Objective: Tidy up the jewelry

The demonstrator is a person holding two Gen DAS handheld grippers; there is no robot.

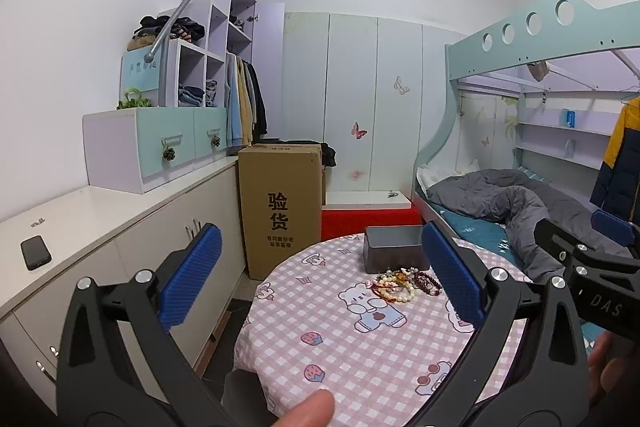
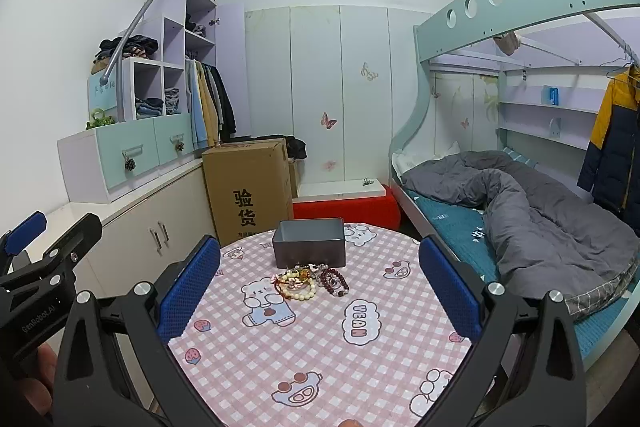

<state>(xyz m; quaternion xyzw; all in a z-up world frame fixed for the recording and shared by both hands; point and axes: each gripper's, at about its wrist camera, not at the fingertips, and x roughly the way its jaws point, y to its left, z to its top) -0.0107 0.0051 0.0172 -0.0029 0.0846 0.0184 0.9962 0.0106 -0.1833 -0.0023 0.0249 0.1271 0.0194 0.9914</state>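
the left gripper [image 1: 320, 283] hovers above the near part of a round table [image 1: 360, 359] covered in a pink checked cloth with cartoon bears; its blue fingers [image 1: 192, 275] are spread wide with nothing between them. the right gripper [image 2: 318, 283] hangs beside it at about the same height, its blue fingers [image 2: 450, 291] likewise wide apart and holding nothing. each gripper shows at the edge of the other's view. past the middle of the table lies a heap of beaded bracelets [image 2: 312, 281], cream and dark red ones tangled together with a bit of red cord. just behind the heap, touching or nearly so, stands an open grey metal box [image 2: 309, 242] near the far edge of the table. beyond the table a tall cardboard box [image 2: 248, 187] stands on the floor against low cabinets, and a bunk bed with a crumpled grey quilt [image 2: 520, 199] runs along the right.
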